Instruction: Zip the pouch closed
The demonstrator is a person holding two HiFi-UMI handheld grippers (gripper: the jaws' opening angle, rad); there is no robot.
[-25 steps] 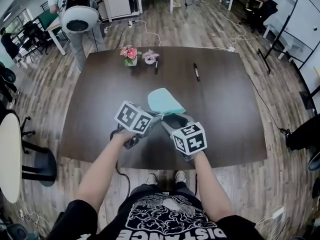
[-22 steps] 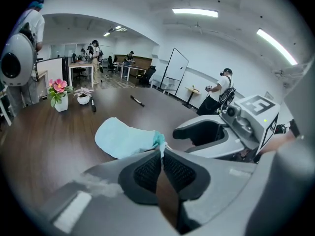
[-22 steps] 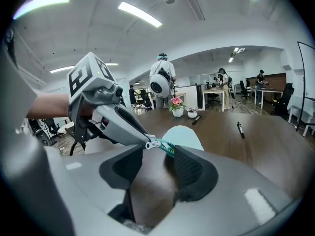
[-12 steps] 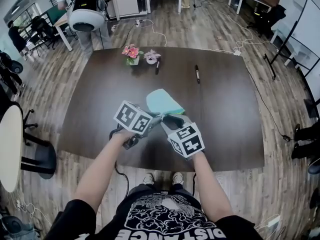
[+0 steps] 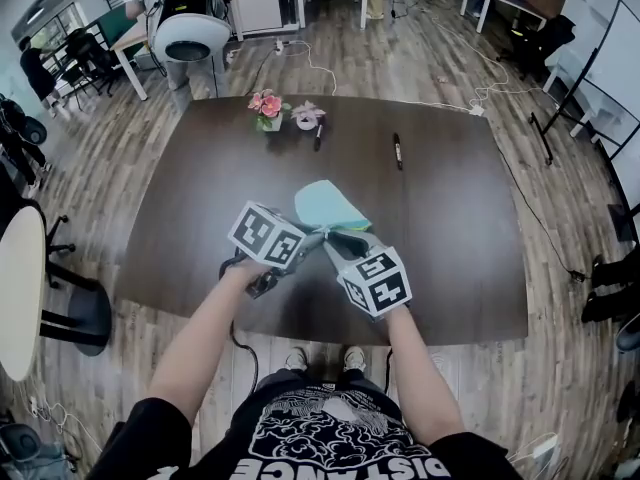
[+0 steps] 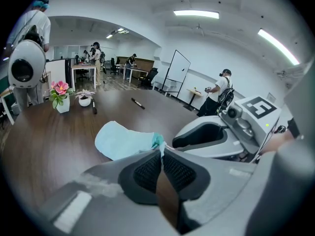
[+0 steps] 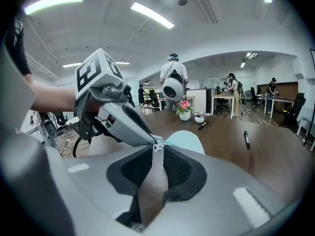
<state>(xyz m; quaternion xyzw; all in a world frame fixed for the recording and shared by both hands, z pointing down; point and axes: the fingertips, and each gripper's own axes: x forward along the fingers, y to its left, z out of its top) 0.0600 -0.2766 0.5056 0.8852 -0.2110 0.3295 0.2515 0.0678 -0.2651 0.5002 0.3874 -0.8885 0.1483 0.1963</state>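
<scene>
A light teal pouch [image 5: 330, 206] lies on the dark brown table [image 5: 450, 238], its near end lifted between both grippers. My left gripper [image 5: 316, 234] is shut on the pouch's near corner fabric [image 6: 156, 140], which is pinched between its pads [image 6: 147, 171]. My right gripper [image 5: 336, 238] comes in from the right, and its jaws are closing on the small metal zipper pull [image 7: 155, 147] held at their tips. In the right gripper view the left gripper [image 7: 123, 117] reaches in from the left. The rest of the pouch [image 7: 186, 140] shows behind the jaws.
At the table's far side stand a pink flower pot [image 5: 264, 108] and a small white pot [image 5: 305, 118]. Two black markers [image 5: 398, 150] [image 5: 318, 138] lie near them. A person with a round white pack [image 5: 188, 28] stands beyond the table. The near table edge [image 5: 330, 336] is just below the grippers.
The right gripper's marker cube has rolled slightly and moved a little closer to the left gripper. The left gripper and the pouch stay where they were.
</scene>
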